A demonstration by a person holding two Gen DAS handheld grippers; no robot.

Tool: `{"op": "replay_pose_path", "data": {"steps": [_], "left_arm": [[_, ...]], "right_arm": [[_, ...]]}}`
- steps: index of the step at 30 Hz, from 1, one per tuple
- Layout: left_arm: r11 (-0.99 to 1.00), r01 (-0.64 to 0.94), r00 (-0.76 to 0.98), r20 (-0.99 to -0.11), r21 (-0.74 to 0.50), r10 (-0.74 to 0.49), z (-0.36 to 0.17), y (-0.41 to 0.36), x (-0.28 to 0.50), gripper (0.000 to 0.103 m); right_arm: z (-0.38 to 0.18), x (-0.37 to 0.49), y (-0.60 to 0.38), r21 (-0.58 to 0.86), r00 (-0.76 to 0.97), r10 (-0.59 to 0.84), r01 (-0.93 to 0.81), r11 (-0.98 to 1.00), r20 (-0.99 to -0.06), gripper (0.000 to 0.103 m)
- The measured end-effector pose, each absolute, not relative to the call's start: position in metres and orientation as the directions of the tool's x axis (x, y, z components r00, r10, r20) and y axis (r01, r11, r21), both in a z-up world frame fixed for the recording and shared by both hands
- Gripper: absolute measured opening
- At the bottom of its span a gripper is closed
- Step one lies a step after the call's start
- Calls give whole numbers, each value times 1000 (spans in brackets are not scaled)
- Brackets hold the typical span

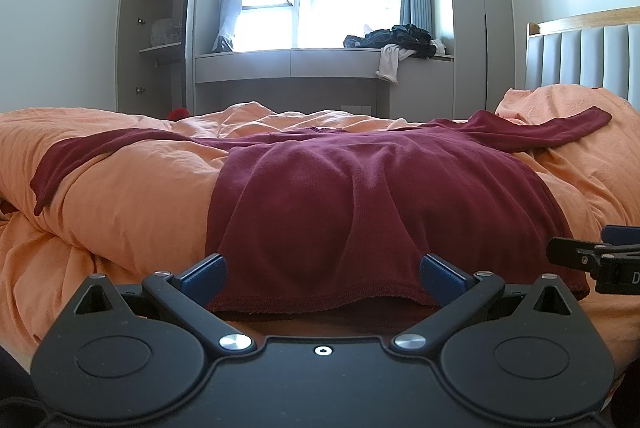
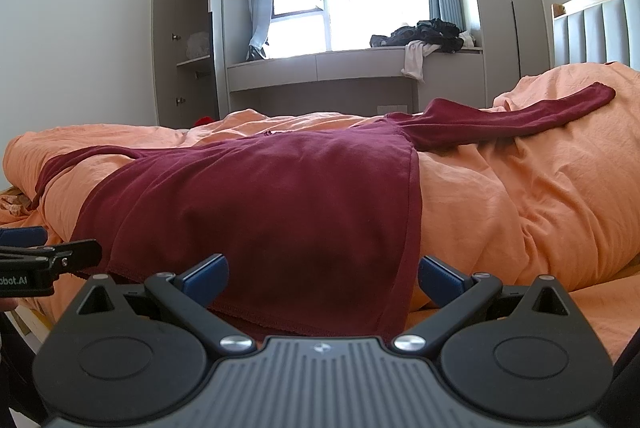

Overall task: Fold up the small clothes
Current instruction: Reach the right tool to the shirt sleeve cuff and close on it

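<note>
A dark red long-sleeved top (image 1: 360, 196) lies spread flat on the orange duvet (image 1: 132, 196), both sleeves stretched out sideways and its hem toward me. My left gripper (image 1: 322, 274) stands open at the hem's left part, blue pads either side of the cloth edge, nothing pinched. In the right wrist view the same top (image 2: 260, 212) fills the middle. My right gripper (image 2: 322, 274) is open over the hem's right corner. Each gripper shows in the other's view: the right gripper (image 1: 596, 260) at the right edge, the left gripper (image 2: 44, 260) at the left edge.
A grey padded headboard (image 1: 588, 56) rises at the right. Beyond the bed are a window seat (image 1: 324, 62) with a pile of dark and white clothes (image 1: 400, 44), an open wardrobe (image 1: 160, 28) at the left, and a small red object (image 1: 178, 114) behind the duvet.
</note>
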State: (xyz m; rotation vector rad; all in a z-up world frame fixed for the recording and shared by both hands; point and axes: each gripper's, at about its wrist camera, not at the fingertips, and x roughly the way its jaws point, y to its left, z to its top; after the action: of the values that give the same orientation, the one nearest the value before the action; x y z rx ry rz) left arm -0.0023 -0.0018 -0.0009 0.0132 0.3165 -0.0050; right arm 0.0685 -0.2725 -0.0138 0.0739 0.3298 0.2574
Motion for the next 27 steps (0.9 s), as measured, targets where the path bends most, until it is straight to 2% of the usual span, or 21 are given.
{"op": "replay_pose_path", "data": {"steps": [6,11,19,23,27], "left_arm": [[1000,26,953,-301,-7,-27,18,-5,13,103],[998,28,958,-285,-51,-41,49,-7,46,103],[999,49,953,-300,5,-45,82,-21,127,103],[998,64,949,-311,16,-56,92,-29,175,103],[998,68,949,-311,16,-59,94,-33,219,103]], "right_arm": [[4,83,-277,146,896,306,-272,951,-323,103],[24,109,-300,146,909,275,-240,960,-312,103],[49,183,-365,170,935,100,-44,984,-339,103],[66,229,-412,174,952,7,49,984,-305,103],[68,280,-464,196,949,-63,128,972,-309,103]]}}
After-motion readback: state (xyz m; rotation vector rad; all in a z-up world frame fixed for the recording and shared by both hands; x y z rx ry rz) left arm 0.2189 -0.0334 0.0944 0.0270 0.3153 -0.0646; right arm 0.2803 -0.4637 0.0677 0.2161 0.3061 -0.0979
